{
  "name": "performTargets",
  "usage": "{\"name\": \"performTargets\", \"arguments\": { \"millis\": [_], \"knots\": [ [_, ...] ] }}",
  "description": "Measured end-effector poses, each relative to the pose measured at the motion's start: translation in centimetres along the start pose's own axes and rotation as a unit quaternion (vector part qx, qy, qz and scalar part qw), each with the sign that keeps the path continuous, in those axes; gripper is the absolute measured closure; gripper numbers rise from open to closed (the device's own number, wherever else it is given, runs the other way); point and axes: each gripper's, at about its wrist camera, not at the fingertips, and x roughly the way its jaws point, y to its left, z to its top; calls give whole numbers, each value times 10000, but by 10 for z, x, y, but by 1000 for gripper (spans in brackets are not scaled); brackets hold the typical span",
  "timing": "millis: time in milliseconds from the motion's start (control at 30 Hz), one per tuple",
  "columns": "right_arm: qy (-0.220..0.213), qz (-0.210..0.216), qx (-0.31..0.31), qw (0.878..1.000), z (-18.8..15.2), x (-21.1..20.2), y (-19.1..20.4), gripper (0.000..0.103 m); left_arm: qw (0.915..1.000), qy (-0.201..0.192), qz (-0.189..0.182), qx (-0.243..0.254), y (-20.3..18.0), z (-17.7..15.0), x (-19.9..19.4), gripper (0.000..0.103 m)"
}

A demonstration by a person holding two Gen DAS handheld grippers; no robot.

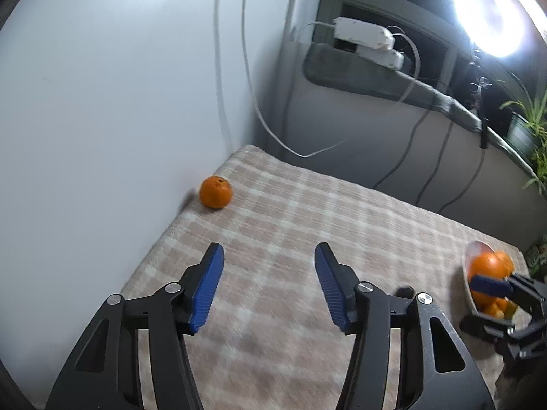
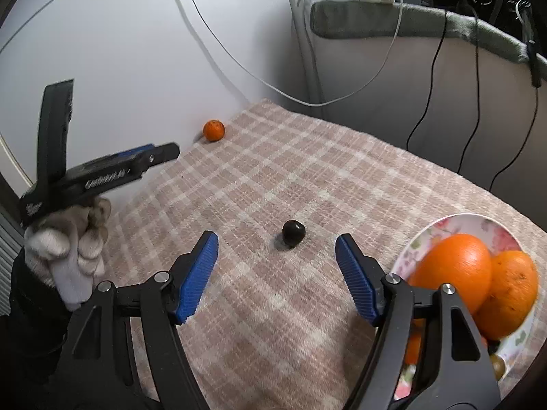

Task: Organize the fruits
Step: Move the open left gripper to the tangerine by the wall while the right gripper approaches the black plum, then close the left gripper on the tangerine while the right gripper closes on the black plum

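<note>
Clearly, the sorting is partly done: two large oranges and some smaller pieces beneath them are already gathered in the flowered bowl at the right edge of the tabletop, which is covered by a checked cloth. Two fruits are left outside it. A small orange is seen at the far left of the cloth, just beside the white wall, and a small dark fruit, too blurred to be named, lies on the open cloth near the bowl. The left claw is released, nothing being held between its blue pads, and it is aimed toward the small orange, which is well apart from it. The right claw is likewise released and empty; the dark fruit is framed between its fingertips but is not touched. A gloved hand is seen carrying the left tool. It is judged that both loose fruits remain to be brought to the bowl. Hanging cables and a power strip are found behind the tabletop, clear of the fruits; the wall close to the small orange may cramp the claw there.
</note>
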Motion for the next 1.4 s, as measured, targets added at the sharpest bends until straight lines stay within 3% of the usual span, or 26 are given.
{"name": "performTargets", "arguments": {
  "millis": [200,600,800,1167,1400],
  "knots": [
    [197,-84,-240,9995,6,20,5,37,9998,144,152,-43,11,17,36,53],
    [438,-198,-595,9971,15,46,16,38,9959,330,833,82,15,32,95,57],
    [653,-250,-764,9946,15,60,20,47,9941,354,1026,-16,22,32,108,60],
    [886,-427,-969,9904,17,72,19,49,9875,411,1519,98,19,38,127,60],
    [1080,-543,-1130,9862,16,84,18,55,9870,555,1504,-142,32,41,141,67]
  ]
}}
